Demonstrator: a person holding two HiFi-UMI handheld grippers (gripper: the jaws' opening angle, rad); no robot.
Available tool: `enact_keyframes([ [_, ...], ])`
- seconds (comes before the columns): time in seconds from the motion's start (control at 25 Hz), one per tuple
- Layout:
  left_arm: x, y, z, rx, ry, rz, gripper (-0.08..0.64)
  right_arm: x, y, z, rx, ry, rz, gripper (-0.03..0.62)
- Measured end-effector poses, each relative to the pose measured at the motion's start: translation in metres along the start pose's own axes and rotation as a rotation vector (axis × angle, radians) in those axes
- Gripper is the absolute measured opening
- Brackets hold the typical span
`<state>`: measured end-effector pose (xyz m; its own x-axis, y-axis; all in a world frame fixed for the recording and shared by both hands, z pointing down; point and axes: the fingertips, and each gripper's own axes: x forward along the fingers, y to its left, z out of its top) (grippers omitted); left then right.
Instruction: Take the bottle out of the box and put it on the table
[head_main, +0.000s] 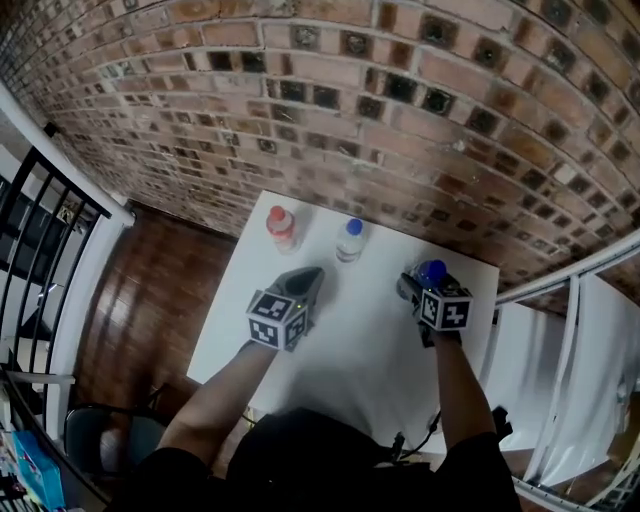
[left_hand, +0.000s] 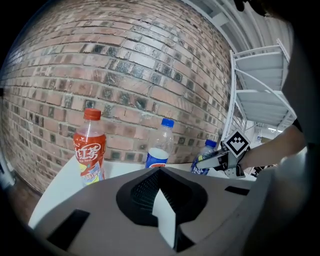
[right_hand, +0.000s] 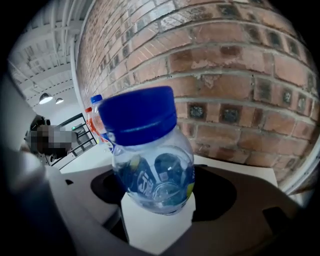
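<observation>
A small clear bottle with a blue cap (head_main: 432, 272) (right_hand: 150, 165) is between the jaws of my right gripper (head_main: 418, 288), which is shut on it above the right part of the white table (head_main: 360, 350). In the left gripper view that same bottle (left_hand: 204, 159) shows at the right, with the right gripper's finger (left_hand: 216, 159) against it. My left gripper (head_main: 310, 278) (left_hand: 160, 175) hovers over the table's middle, shut with nothing in it. A red-capped tea bottle (head_main: 282, 228) (left_hand: 90, 147) and a blue-capped bottle (head_main: 351, 240) (left_hand: 160, 145) stand at the table's far edge. No box is in view.
A brick wall (head_main: 400, 90) runs just behind the table. White metal shelving (head_main: 570, 360) stands close on the right. On the left are a wooden floor (head_main: 150, 300), a black railing (head_main: 40, 230) and a chair (head_main: 100, 440).
</observation>
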<state>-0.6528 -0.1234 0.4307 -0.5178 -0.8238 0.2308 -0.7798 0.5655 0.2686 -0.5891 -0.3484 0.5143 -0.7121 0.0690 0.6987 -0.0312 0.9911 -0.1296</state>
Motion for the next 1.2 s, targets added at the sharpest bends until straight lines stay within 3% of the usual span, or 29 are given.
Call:
enact_keyframes([
  [0.48, 0.014, 0.004, -0.013, 0.005, 0.033, -0.005, 0.005, 0.009, -0.007, 0.01, -0.01, -0.071, 0.001, 0.382],
  [0.76, 0.007, -0.001, 0.002, 0.019, 0.015, -0.009, 0.003, 0.0, -0.002, 0.013, -0.066, -0.119, -0.001, 0.445],
  [1.2, -0.016, -0.02, 0.015, 0.081, -0.025, 0.034, 0.005, -0.04, -0.001, 0.008, -0.07, -0.184, 0.001, 0.445],
])
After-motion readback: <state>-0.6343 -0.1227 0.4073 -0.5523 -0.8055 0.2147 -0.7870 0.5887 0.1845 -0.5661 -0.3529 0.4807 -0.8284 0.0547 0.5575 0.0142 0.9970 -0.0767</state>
